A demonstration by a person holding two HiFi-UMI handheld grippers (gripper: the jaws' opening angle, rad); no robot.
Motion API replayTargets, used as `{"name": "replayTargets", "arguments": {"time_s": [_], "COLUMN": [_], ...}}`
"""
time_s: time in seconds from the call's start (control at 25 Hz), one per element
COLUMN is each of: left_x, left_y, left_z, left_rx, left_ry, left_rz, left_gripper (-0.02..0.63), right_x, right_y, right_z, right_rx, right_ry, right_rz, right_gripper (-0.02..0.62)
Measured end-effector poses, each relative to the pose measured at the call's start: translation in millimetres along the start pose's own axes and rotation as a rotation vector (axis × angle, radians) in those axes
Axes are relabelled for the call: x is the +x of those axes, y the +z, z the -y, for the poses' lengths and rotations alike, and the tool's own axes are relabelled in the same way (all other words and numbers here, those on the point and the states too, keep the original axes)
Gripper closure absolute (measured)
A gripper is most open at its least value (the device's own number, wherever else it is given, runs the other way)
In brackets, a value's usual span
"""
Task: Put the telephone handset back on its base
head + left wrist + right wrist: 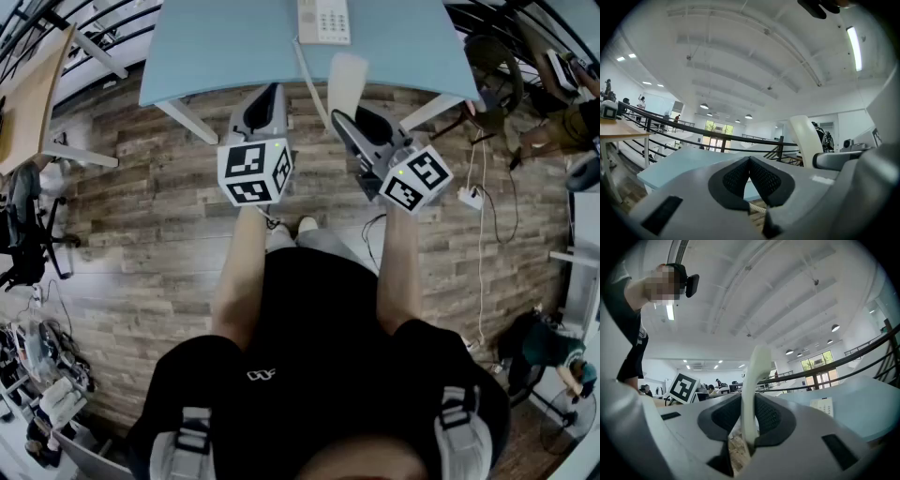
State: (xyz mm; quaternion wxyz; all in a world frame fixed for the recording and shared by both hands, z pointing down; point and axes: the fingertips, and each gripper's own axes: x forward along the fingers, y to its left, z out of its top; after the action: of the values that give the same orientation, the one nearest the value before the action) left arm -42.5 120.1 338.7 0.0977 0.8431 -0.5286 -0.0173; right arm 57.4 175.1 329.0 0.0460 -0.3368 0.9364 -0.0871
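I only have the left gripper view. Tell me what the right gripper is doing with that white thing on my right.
Observer: The right gripper has its jaws closed on the handset, which stands upright between the pads.
Operator: Now find me the base.
Observer: The base lies keypad up on the blue table, farther across it than the handset and apart from it.
Operator: Say where my left gripper sits next to the right one.
Observer: In the head view the left gripper is side by side with the right one, both at the table's near edge.
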Motion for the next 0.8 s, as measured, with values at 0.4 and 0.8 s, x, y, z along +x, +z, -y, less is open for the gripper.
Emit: {"name": "replayTargets", "arguments": {"time_s": [0.4, 0.8], "left_x": [5, 15], "left_y": [2, 9], "left_z": [2, -4], "left_rx": [0.003, 0.003], "left_ry": [0.022, 0.058], "left_rz": [0.004, 0.027], "left_gripper": [0.606, 0.606], "right_x": [4, 9], "right_y": [1, 10], "right_z": [10, 29], "right_rx": [-0.003, -0.004], "right_ry": [-0.003, 0.013], "right_rz": [0.006, 0.025], "right_gripper": [0.512, 0.512]}}
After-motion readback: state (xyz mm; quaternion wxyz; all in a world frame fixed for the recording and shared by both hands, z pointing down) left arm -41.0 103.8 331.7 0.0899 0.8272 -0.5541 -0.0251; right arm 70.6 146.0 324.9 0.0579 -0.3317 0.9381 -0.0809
